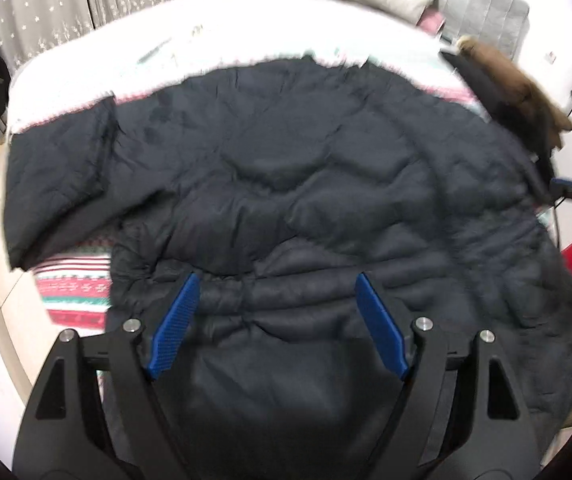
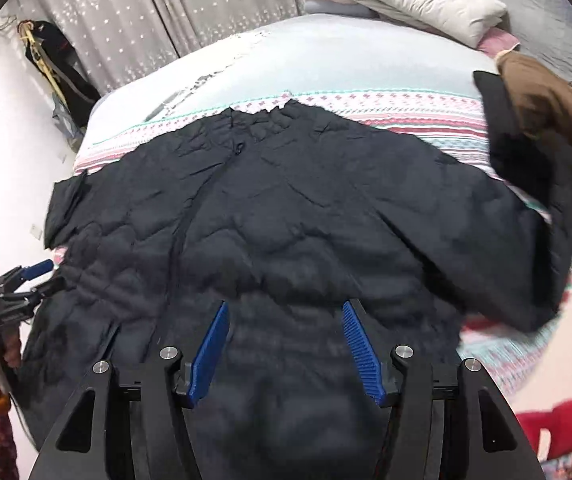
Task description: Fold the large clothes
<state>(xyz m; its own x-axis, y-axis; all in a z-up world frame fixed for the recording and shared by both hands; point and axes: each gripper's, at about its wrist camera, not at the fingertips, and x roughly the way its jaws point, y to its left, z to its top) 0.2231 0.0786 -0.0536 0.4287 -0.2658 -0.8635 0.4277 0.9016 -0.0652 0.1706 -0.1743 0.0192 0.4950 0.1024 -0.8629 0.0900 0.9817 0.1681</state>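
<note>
The dark padded jacket [image 1: 306, 184] runs out of frame behind the left gripper [image 1: 278, 284], its quilting smeared by motion blur, while the fur-trimmed hood [image 1: 526, 92] is too blurred to read and a red object [image 2: 558, 428] is cut off at the picture's edge.

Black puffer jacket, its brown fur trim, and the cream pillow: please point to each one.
Black puffer jacket [image 2: 286, 216]: right wrist view, quilted middle.
Brown fur trim [image 2: 542, 92]: right wrist view, upper part.
Cream pillow [image 2: 426, 0]: right wrist view, centre.
</note>
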